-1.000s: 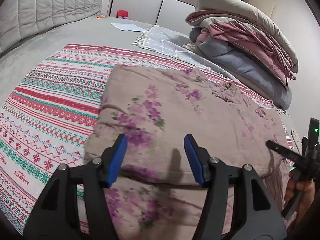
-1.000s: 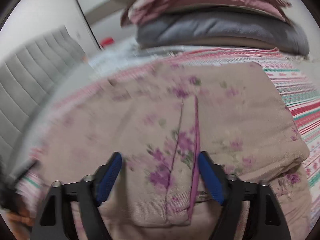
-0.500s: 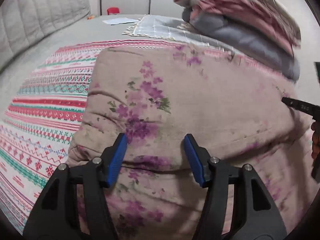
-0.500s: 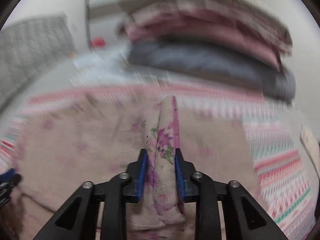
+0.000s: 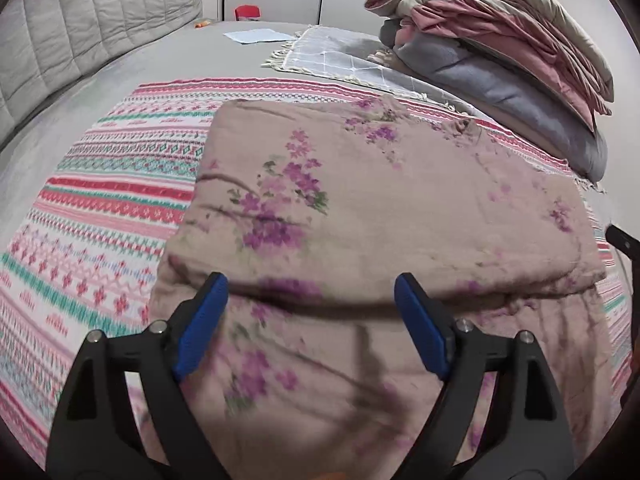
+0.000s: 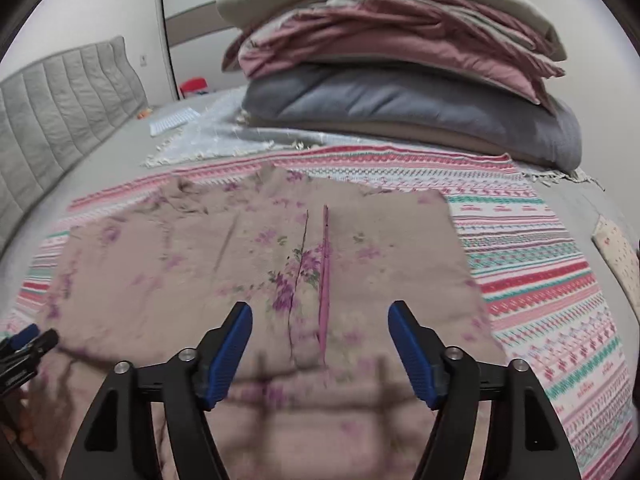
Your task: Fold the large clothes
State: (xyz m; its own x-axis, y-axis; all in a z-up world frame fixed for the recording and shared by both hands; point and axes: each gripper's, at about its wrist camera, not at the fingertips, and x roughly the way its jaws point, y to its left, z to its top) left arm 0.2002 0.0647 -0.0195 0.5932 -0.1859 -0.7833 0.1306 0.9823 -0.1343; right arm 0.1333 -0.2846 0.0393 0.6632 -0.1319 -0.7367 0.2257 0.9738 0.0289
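Note:
A large beige garment with purple flowers (image 5: 380, 208) lies folded over itself on a striped pink, red and teal blanket (image 5: 104, 216). It also shows in the right wrist view (image 6: 248, 256), with a pink-edged seam (image 6: 325, 264) down its middle. My left gripper (image 5: 310, 320) is open and empty over the near fold edge. My right gripper (image 6: 320, 344) is open and empty just above the garment's near edge, astride the seam. The left gripper's tip shows at the left edge of the right wrist view (image 6: 24, 340).
A tall stack of folded quilts in beige, pink and grey (image 6: 400, 80) stands at the far side of the bed. A grey checked throw with fringe (image 5: 344, 60) lies beside it. A padded grey headboard (image 5: 80, 28) runs along the left. A paper sheet (image 5: 256, 35) lies on the bed.
My right gripper was shut on a raised fold of the garment; it has let go and opened, and the fold now lies flat. My left gripper has opened wider.

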